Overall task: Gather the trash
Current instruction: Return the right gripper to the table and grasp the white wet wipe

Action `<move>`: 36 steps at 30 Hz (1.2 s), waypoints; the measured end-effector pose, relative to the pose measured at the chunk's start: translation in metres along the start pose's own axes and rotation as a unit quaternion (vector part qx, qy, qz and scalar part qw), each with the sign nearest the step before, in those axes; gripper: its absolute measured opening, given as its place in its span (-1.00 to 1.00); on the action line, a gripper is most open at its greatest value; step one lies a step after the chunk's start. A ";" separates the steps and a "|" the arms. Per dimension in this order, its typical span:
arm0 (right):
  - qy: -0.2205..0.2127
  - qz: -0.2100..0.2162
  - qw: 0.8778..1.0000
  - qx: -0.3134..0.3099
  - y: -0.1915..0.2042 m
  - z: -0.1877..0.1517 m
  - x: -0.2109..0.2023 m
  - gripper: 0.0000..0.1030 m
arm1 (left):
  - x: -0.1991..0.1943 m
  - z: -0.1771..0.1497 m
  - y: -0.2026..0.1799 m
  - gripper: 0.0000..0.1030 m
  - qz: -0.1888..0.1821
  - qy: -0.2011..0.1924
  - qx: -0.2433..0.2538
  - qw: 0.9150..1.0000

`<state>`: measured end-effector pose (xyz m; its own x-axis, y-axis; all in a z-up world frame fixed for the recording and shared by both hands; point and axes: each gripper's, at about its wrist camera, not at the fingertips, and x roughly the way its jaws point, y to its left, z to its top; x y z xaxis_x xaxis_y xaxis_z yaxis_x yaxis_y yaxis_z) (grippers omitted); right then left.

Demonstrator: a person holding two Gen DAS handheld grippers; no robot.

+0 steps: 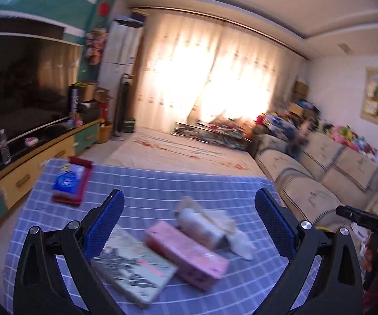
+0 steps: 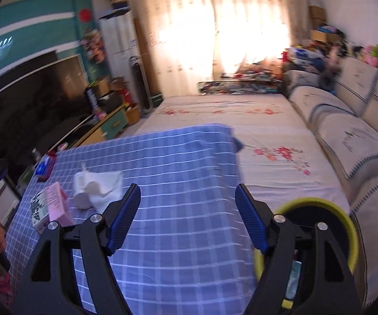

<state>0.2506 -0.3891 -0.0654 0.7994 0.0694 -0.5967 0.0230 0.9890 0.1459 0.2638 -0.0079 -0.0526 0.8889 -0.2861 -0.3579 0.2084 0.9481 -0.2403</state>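
On the blue checked tablecloth (image 1: 162, 183) lie a white cup on its side (image 1: 202, 225) on crumpled white tissue (image 1: 239, 244), a pink box (image 1: 186, 254) and a printed booklet (image 1: 134, 270). My left gripper (image 1: 189, 223) is open and empty, above these items. My right gripper (image 2: 187, 218) is open and empty over bare cloth; the cup (image 2: 84, 199), the tissue (image 2: 102, 186) and the pink box (image 2: 57, 204) lie to its left. A yellow-rimmed bin (image 2: 320, 204) with a dark liner stands at the table's right edge, just behind the right finger.
A blue packet on a red case (image 1: 69, 183) lies at the table's far left corner. A TV on a long cabinet (image 1: 26, 99) runs along the left, a beige sofa (image 1: 320, 178) along the right. A floral sheet (image 2: 241, 131) covers the floor beyond the table.
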 end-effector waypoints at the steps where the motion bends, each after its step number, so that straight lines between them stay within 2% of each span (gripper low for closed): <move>1: 0.010 0.007 1.000 -0.009 0.012 0.003 0.011 0.37 | 0.000 -0.001 0.011 0.90 0.007 -0.002 -0.007 1.000; 5: 0.050 0.030 0.997 -0.051 0.059 0.012 0.059 0.37 | 0.007 -0.009 0.035 0.90 0.020 0.004 -0.027 0.999; 8: 0.094 0.055 0.990 -0.087 0.091 0.011 0.097 0.37 | 0.007 -0.016 0.037 0.90 0.029 0.005 -0.014 0.999; 13: 0.134 0.044 0.976 -0.167 0.126 -0.014 0.136 0.37 | -0.002 -0.017 0.029 0.90 0.054 -0.017 0.010 0.998; 21: 0.145 0.047 0.971 -0.186 0.139 -0.022 0.165 0.37 | -0.005 -0.017 0.026 0.90 0.046 -0.015 0.007 0.999; 25: 0.145 0.030 0.967 -0.206 0.148 -0.024 0.178 0.37 | -0.006 -0.018 0.024 0.90 0.047 -0.017 0.013 0.999; 27: 0.151 0.039 0.968 -0.199 0.148 -0.025 0.182 0.24 | -0.006 -0.018 0.024 0.90 0.046 -0.015 0.012 0.999; 29: 0.155 0.051 0.969 -0.188 0.145 -0.023 0.182 -0.21 | -0.005 -0.019 0.025 0.90 0.040 -0.011 0.008 0.999; 30: 0.155 0.050 0.969 -0.185 0.143 -0.022 0.181 -0.35 | -0.005 -0.019 0.024 0.90 0.038 -0.009 0.008 0.999; 31: 0.154 0.045 0.970 -0.185 0.142 -0.022 0.181 -0.62 | -0.005 -0.019 0.023 0.90 0.037 -0.008 0.009 0.999; 32: 0.154 0.043 0.970 -0.181 0.139 -0.021 0.182 -0.79 | -0.004 -0.020 0.022 0.90 0.038 -0.008 0.011 0.999; 36: 0.159 0.057 0.975 -0.144 0.124 -0.016 0.178 -0.89 | -0.006 -0.022 0.018 0.90 0.035 -0.010 0.018 0.999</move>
<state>0.3859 -0.2521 -0.1663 0.5591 0.1735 -0.8107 -0.2623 0.9647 0.0256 0.2535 0.0076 -0.0743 0.9096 -0.2156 -0.3552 0.1588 0.9704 -0.1821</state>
